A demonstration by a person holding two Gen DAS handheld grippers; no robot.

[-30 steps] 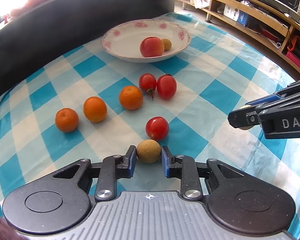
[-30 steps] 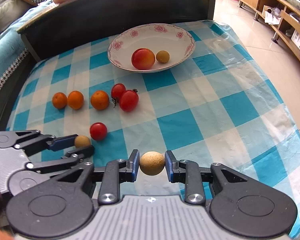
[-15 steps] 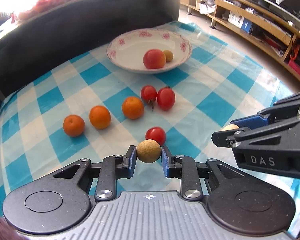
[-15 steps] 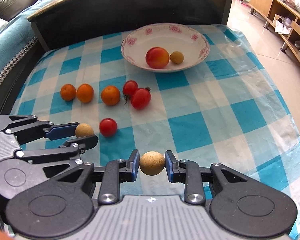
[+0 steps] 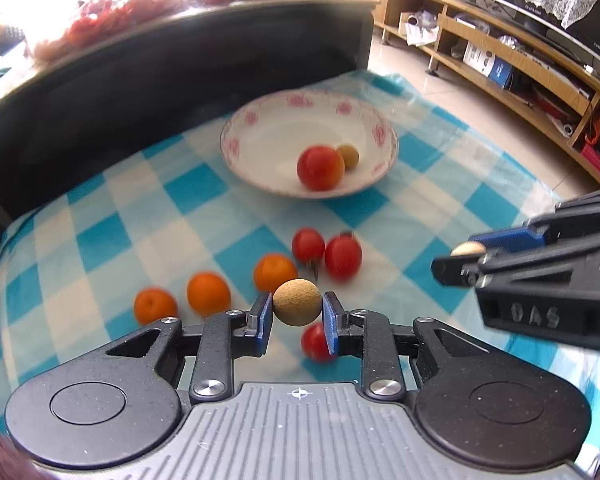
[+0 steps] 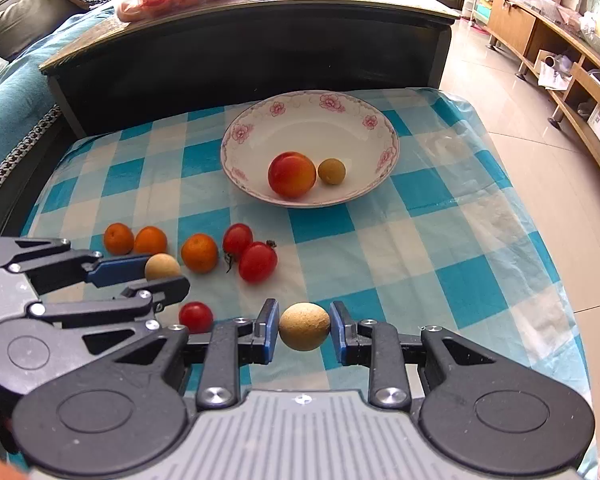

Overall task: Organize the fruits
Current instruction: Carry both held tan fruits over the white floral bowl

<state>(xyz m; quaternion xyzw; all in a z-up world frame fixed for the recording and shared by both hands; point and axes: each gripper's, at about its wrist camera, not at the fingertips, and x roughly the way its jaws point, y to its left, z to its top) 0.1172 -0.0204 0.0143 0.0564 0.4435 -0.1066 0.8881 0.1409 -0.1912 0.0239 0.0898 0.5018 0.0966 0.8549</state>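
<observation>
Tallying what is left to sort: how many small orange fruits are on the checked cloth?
3, in a row on the cloth's left part: the left orange, the middle orange and the right orange. None in the bowl.

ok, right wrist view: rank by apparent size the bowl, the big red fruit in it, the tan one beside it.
1. bowl
2. big red fruit
3. tan fruit
They sit together in the bowl, so nearness hardly skews this.
</observation>
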